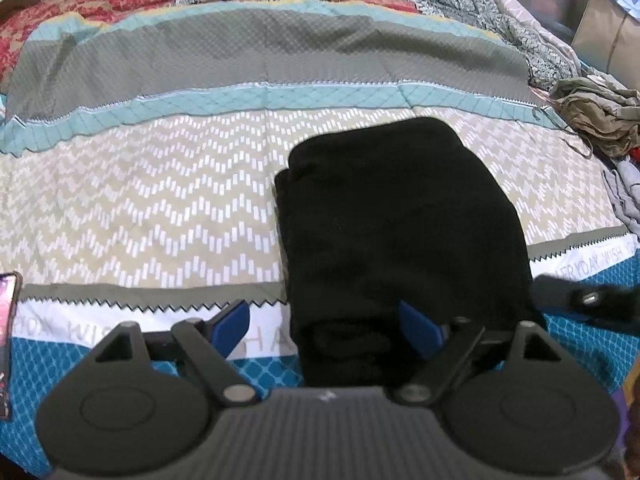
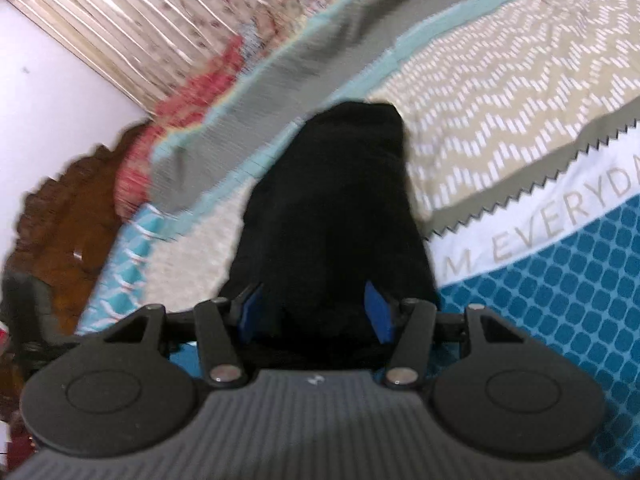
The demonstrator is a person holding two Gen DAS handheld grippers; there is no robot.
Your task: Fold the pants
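The black pants (image 1: 400, 216) lie folded into a compact bundle on the patterned bedspread (image 1: 140, 200). My left gripper (image 1: 326, 326) is open at the bundle's near edge; its right blue pad (image 1: 418, 328) is against the cloth, its left pad (image 1: 232, 324) over bare bedspread. In the right wrist view the pants (image 2: 332, 208) run away from the camera, and my right gripper (image 2: 316, 312) stands open with the near end of the bundle between its blue pads (image 2: 378, 312). That view is tilted and blurred.
A pile of olive and grey clothes (image 1: 592, 120) lies at the bed's right edge. A phone (image 1: 8, 320) lies at the left edge. A red floral quilt (image 1: 100, 0) and curtain are at the back. A carved wooden headboard (image 2: 60, 220) is at left in the right wrist view.
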